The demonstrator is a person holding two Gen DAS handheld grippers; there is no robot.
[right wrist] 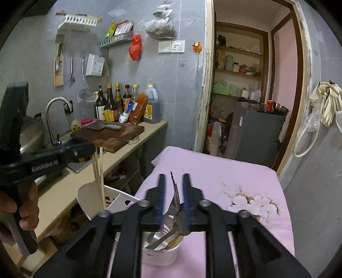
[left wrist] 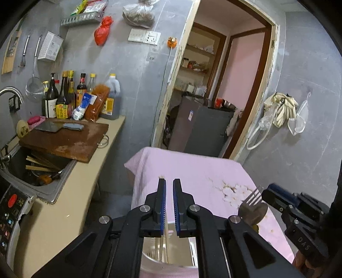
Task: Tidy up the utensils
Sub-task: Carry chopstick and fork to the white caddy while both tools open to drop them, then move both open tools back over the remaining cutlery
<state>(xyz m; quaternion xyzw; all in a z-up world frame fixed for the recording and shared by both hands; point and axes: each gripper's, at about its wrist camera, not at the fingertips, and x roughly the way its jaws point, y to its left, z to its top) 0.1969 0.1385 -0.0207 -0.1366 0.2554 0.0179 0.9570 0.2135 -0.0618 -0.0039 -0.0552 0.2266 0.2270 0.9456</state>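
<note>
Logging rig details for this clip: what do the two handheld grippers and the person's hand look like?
Both grippers, the left gripper and right gripper, are matte black plastic with blue ribbed pads on the fingers, silver round pivot bolts and triangular cut-outs. The left one's side reads "GenRobot.AI"; the right one's shows "DAS". A bare hand grips a handle; no sleeve or cables show.

A brown cutting board [left wrist: 64, 141] sits at left centre, overhanging the sink [left wrist: 40, 171], with a cleaver [left wrist: 58, 126] lying flat on it. Behind it, a cluster of bottles [left wrist: 66, 96] and a large jug [left wrist: 111, 100] stand against the grey wall. A red bag [left wrist: 103, 30] hangs at upper left, beside a clear bag [left wrist: 139, 14] of dark contents. A strainer [left wrist: 34, 85] hangs above the faucet [left wrist: 11, 92]. An open doorway [left wrist: 224, 85] fills the upper centre, shelves [right wrist: 239, 59] visible inside. Gloves [left wrist: 282, 107] hang at right. A pink floral cloth [left wrist: 203, 175] covers the surface in the lower centre.
</note>
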